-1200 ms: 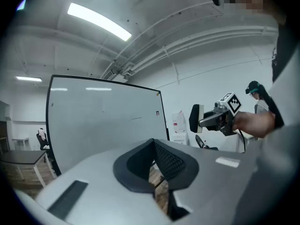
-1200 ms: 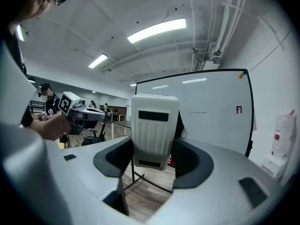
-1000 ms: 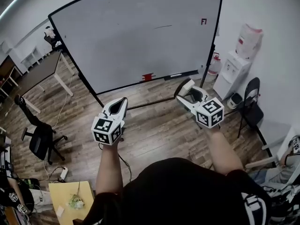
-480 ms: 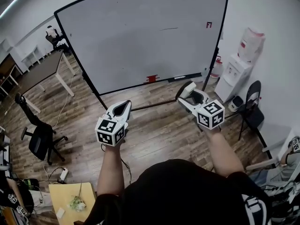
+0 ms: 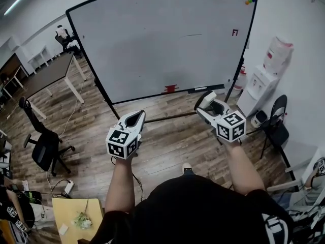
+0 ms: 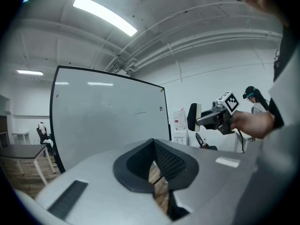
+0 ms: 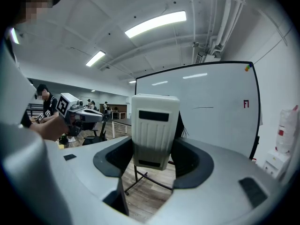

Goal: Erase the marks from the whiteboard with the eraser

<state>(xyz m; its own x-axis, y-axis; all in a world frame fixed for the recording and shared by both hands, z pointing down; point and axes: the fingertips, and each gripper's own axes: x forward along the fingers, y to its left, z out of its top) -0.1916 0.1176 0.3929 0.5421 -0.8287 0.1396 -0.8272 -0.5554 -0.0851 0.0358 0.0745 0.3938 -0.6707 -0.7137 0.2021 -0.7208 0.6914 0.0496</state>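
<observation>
Marks — thin dark line (image 5: 192, 35), small red sign (image 5: 235, 32) — sit high on the right of the black-framed whiteboard (image 5: 152, 44). Below that side the right gripper (image 5: 204, 101) clamps the white ribbed eraser (image 7: 153, 130) upright; the left gripper (image 5: 134, 118), pinched empty, is farther off.
</observation>
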